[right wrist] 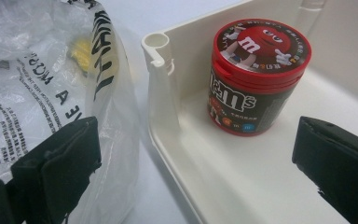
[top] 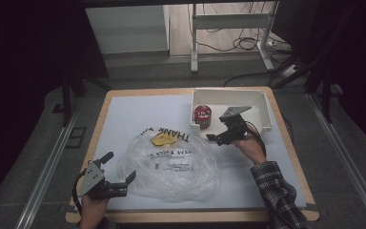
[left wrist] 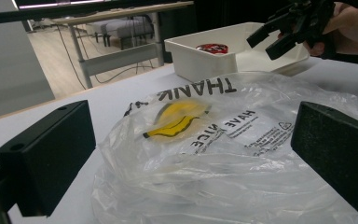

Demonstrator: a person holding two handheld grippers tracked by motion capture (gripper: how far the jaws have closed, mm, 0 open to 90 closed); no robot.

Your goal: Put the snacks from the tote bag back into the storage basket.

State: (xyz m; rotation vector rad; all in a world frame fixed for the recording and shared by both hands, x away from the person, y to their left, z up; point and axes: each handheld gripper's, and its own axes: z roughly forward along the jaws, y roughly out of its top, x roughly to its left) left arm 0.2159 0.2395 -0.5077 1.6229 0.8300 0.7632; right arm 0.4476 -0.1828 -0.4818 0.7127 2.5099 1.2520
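My right gripper point(top: 218, 136) hovers wide open over the white bin's point(top: 265, 110) near-left corner, M&M's jar point(right wrist: 254, 77) upright inside; my left gripper point(top: 122, 175), also wide, flanks the plastic bag point(top: 171, 164) near the table's front edge.

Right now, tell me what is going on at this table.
A person works at the table with a two-jaw gripper in each hand. The right gripper hangs open at the near wall of a white bin, its jaws aimed at a red-lidded candy jar standing upright in the bin's corner, not yet touching it. The left gripper waits open at the near edge of a crumpled clear plastic bag lying on the table beside the bin. Neither gripper holds anything.
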